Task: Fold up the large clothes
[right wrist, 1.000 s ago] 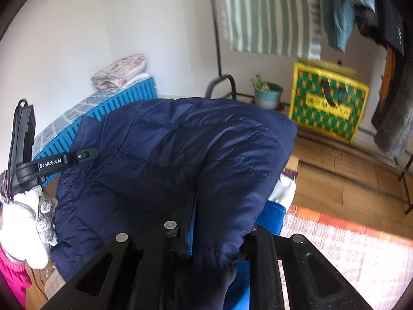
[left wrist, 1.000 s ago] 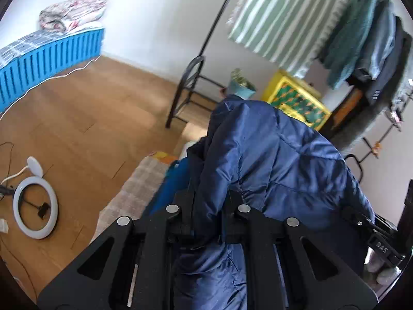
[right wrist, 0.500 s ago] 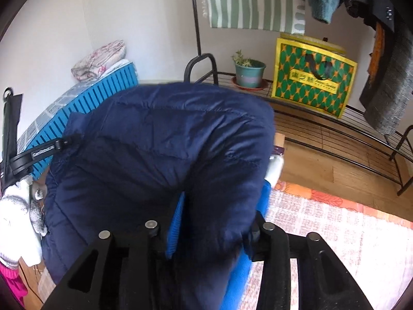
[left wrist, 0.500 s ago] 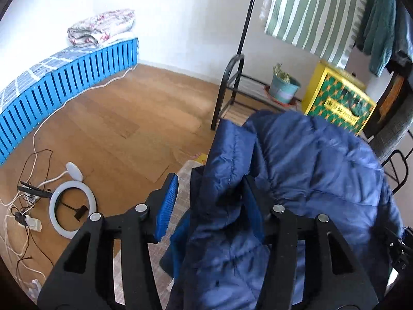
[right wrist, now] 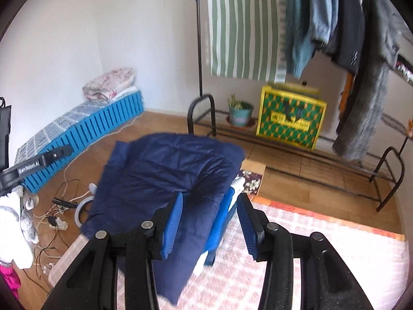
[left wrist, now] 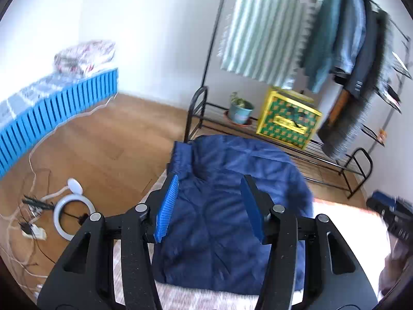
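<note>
Both my grippers, left gripper spread, right gripper opening, hang empty above the folded navy jacket ahead below; puffy padding could spring the fold open

Left claw agape, empty; right claw opening (both tilted downward)
</note>
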`<state>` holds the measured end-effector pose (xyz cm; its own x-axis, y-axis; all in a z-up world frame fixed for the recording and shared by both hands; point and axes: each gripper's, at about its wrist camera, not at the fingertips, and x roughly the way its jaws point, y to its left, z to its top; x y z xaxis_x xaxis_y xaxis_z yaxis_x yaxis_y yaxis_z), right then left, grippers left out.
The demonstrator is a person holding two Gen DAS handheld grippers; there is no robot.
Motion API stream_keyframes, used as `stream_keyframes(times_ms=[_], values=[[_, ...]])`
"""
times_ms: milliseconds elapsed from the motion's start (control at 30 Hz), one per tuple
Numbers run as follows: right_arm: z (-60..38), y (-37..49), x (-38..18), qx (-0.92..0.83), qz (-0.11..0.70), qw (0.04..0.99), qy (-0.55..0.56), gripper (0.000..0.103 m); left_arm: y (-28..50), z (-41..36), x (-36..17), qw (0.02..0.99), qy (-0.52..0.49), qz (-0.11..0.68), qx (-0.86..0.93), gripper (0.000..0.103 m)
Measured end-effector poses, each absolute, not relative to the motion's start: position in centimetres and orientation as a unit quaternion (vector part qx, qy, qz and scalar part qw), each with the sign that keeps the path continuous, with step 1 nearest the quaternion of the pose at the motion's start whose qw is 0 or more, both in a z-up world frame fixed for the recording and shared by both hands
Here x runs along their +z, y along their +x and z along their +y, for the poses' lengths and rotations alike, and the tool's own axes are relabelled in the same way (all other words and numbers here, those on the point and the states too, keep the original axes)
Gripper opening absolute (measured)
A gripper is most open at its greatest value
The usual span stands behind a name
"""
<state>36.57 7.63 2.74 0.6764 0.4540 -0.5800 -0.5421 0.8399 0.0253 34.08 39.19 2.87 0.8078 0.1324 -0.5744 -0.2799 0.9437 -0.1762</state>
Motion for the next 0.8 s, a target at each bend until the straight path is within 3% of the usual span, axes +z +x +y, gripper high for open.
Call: stream_keyframes(times_ms=[267,567,667,800], values=[[-0.4,27.0,7.2,0.26,0.26,0.926,-0.081,0.047,22.9,31.2,8.9,0.961,-0.092,0.25,0.078,0.053],[-8.7,18.2,7.2,0.248,0.244,0.935,-0.07,0.052,11.4,22.9,11.1,0.969,-0.071,0.231,0.052,0.054],[-11.1,16.0,7.1,0.24,0.239,0.939,-0.059,0.052,8.4,20.8,11.5,0.972,-0.06,0.221,0.044,0.061],[-14.0,13.9,7.5,0.232,0.232,0.944,-0.042,0.052,5.1,18.5,12.2,0.976,-0.042,0.211,0.035,0.061]])
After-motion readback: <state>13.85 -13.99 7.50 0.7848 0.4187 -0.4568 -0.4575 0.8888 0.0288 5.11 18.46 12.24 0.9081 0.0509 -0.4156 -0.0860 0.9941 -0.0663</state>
